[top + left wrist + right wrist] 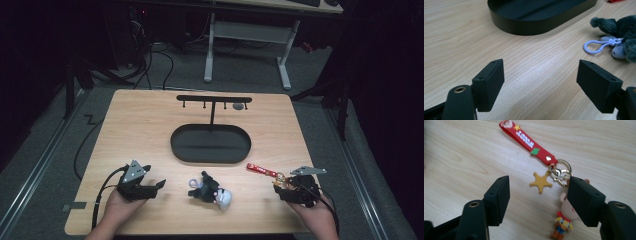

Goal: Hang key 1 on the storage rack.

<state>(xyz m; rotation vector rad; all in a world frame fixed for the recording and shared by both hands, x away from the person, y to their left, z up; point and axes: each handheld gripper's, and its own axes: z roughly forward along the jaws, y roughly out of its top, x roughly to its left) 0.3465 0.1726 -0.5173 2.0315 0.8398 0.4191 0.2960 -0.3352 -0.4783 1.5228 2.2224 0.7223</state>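
A keychain with a red strap [529,143], gold rings, a yellow star charm [541,182] and a small cowboy figure [563,221] lies flat on the wooden table [145,125] at the front right. My right gripper [539,192] hovers over it with its jaws apart; the star lies between them and the figure sits partly under the right jaw, not pressed by either. In the high view the strap [261,170] points away from the right gripper [280,186]. My left gripper [540,75] is open over bare wood at the front left [155,186].
A dark plush toy [212,191] with a lilac clip [596,46] lies between the two hands. Behind it stands a black oval tray [210,144] with a T-shaped hook rack [214,99]. A desk frame stands beyond the table's far edge.
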